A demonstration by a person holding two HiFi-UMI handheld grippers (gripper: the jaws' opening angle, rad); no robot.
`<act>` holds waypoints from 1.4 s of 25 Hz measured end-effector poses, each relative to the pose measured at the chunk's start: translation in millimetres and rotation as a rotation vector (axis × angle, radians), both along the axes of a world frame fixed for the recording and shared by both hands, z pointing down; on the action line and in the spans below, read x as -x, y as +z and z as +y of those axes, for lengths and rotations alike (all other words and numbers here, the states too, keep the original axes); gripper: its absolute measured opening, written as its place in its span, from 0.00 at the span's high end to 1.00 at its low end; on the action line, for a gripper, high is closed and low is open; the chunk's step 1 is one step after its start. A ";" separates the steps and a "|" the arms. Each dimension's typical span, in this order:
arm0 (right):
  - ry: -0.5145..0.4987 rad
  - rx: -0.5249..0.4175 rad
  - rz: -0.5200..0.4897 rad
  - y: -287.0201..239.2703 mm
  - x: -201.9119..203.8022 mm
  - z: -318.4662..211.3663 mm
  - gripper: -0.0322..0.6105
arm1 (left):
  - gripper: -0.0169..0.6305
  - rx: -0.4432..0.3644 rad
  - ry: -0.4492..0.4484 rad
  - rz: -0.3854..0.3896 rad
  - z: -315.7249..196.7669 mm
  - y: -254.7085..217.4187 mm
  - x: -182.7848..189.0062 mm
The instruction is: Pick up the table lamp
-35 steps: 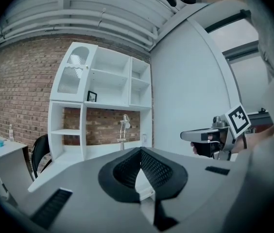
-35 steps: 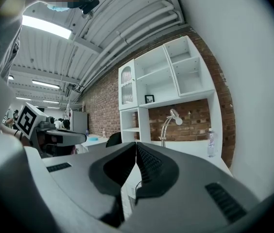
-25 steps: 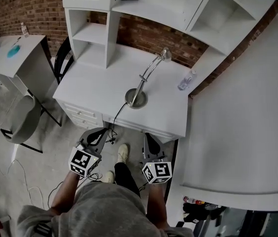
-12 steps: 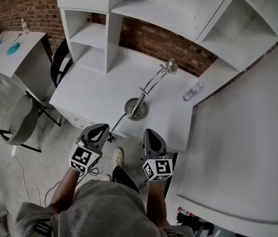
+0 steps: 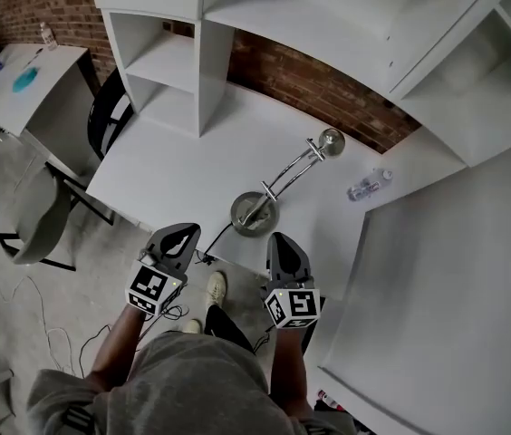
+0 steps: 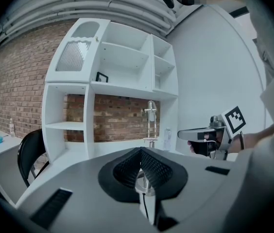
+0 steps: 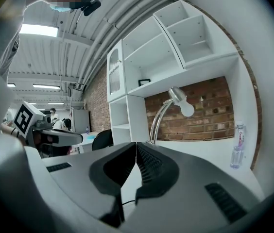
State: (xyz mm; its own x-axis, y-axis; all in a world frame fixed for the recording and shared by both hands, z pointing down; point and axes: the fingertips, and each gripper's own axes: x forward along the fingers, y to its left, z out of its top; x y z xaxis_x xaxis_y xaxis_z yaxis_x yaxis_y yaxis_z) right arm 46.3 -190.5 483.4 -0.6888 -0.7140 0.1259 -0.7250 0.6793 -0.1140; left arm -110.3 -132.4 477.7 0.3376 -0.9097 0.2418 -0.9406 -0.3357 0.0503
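The table lamp stands on the white desk [image 5: 174, 166]: a round silver base [image 5: 254, 214], a curved chrome arm and a small head [image 5: 331, 140] leaning right. My left gripper [image 5: 181, 236] and right gripper [image 5: 280, 241] hover side by side at the desk's front edge, just short of the base, both shut on nothing. In the left gripper view the lamp [image 6: 150, 120] rises beyond the closed jaws [image 6: 141, 150]. From the right gripper view its arm and bulb [image 7: 181, 103] show above the closed jaws [image 7: 136, 143].
A clear water bottle [image 5: 364, 187] lies at the desk's right, by the wall. White shelving [image 5: 165, 53] fills the desk's back. The lamp's black cable [image 5: 212, 241] drops off the front edge. A black chair [image 5: 109, 116] and a grey chair [image 5: 38, 229] stand left.
Both grippers have moved forward to the desk's front edge. The lamp base now lies just beyond their tips. Both stayed shut.
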 end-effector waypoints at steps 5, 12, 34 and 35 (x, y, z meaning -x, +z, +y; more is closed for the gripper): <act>-0.017 0.017 0.019 18.0 6.9 -30.1 0.91 | 0.97 0.040 -0.003 -0.002 -23.2 18.4 5.6; -0.041 0.048 0.019 39.4 13.3 -56.9 0.91 | 0.97 0.086 -0.033 0.010 -50.6 40.8 14.6; -0.196 0.007 -0.032 60.5 42.7 -91.7 0.65 | 0.97 0.145 -0.085 -0.009 -86.1 67.2 18.9; -0.204 0.005 -0.035 61.3 45.0 -93.0 0.65 | 0.97 0.148 -0.093 -0.009 -86.0 68.8 20.7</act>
